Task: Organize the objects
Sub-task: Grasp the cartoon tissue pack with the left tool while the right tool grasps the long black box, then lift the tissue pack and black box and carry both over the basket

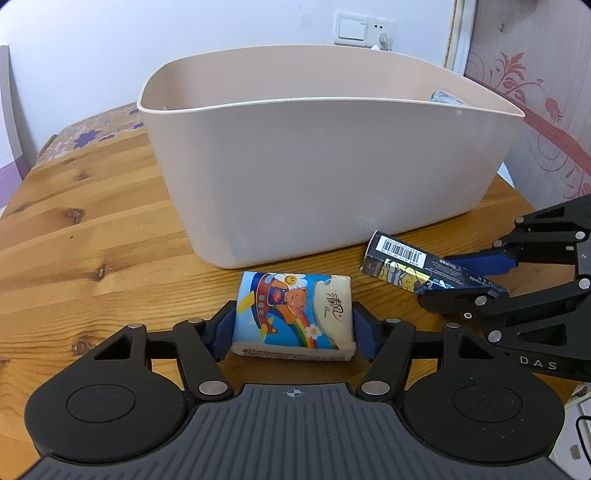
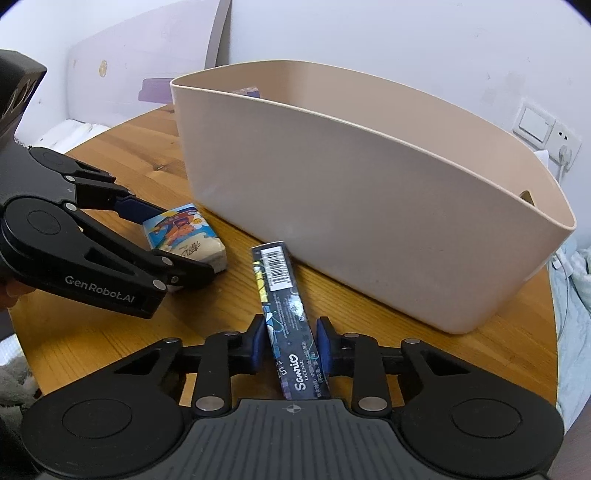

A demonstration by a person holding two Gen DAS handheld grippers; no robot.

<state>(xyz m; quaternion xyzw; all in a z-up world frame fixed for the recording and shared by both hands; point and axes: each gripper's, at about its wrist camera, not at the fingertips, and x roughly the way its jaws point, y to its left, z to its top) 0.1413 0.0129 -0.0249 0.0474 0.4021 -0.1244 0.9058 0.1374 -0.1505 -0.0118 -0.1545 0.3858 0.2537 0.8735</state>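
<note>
A beige plastic bin (image 1: 325, 162) stands on the wooden table (image 1: 92, 229); it also shows in the right wrist view (image 2: 369, 206). My left gripper (image 1: 293, 325) is shut on a colourful tissue pack (image 1: 295, 314) with a cartoon bear, just in front of the bin. The pack also shows in the right wrist view (image 2: 184, 230). My right gripper (image 2: 291, 345) is shut on a long dark box (image 2: 286, 317) with a barcode, its far end near the bin's wall. The box (image 1: 406, 264) and right gripper (image 1: 461, 277) also show to the right in the left wrist view.
A bit of blue cloth (image 1: 445, 98) shows inside the bin at its right end. A wall (image 1: 184, 29) with a switch and socket (image 1: 364, 27) stands behind the table. Light cloth (image 2: 572, 295) lies beyond the table's right edge.
</note>
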